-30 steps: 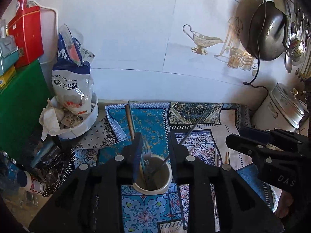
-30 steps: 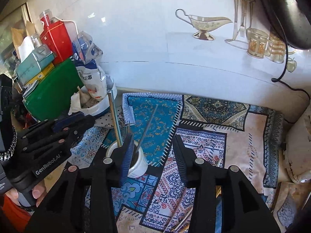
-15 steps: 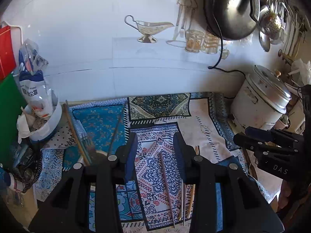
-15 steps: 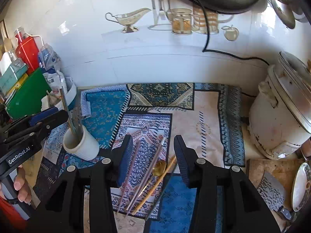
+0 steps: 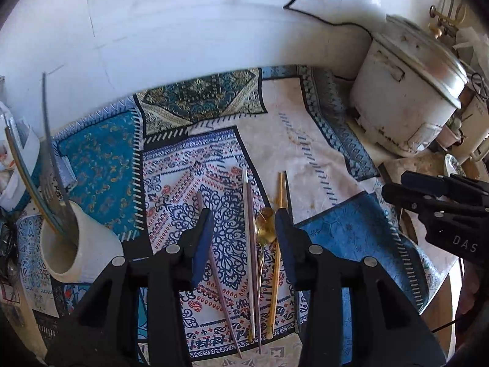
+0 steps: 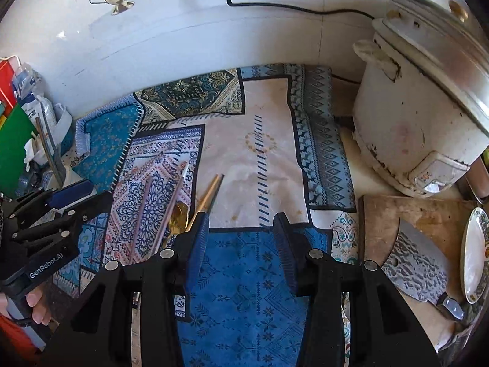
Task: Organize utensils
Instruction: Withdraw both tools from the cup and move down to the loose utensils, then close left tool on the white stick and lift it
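Observation:
A white cup (image 5: 78,250) stands at the left on the patterned cloth (image 5: 308,140) and holds a fork and chopsticks (image 5: 45,165). Several loose utensils lie on the cloth: grey chopsticks (image 5: 250,244), a gold spoon (image 5: 265,229) and gold chopsticks (image 5: 276,244). My left gripper (image 5: 241,235) is open and empty, hovering over these loose utensils. My right gripper (image 6: 241,238) is open and empty over the blue patch of cloth, just right of the gold spoon (image 6: 178,214) and gold chopsticks (image 6: 209,195). The cup shows at the far left in the right wrist view (image 6: 65,174).
A white rice cooker (image 6: 421,107) stands at the right against the tiled wall. A cleaver (image 6: 418,266) lies on a wooden board (image 6: 428,214) beside a plate (image 6: 473,253). A green box (image 6: 12,150) and food bags (image 6: 36,104) crowd the left edge.
Both grippers have swung right, away from the cup. The left one went from straddling the cup to hovering over the loose utensils; the right one moved over the blue patch of cloth.

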Tool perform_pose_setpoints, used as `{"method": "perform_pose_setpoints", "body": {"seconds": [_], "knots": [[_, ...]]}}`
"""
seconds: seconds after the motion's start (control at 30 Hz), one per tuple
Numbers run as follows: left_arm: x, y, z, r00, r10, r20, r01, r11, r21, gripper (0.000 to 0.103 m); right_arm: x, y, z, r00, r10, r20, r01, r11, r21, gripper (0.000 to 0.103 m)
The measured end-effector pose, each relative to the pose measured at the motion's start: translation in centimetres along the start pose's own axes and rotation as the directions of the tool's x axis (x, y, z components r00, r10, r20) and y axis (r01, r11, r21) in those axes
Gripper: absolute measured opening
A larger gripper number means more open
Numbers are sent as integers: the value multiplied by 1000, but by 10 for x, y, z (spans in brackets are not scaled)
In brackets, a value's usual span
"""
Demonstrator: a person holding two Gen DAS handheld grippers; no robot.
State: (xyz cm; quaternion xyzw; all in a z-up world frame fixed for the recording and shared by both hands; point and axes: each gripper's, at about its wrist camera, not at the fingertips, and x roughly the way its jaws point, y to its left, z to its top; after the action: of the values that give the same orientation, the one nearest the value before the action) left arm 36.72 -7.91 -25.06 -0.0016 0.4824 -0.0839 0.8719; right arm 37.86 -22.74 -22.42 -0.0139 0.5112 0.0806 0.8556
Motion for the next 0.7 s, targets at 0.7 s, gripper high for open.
{"method": "perform_pose_setpoints", "body": {"seconds": [0.7], "knots": [[102,8,-20,966,-52,-253,41,998,-47,20,37,-11,-21,994,56,-95,-53,998,42,40]]}}
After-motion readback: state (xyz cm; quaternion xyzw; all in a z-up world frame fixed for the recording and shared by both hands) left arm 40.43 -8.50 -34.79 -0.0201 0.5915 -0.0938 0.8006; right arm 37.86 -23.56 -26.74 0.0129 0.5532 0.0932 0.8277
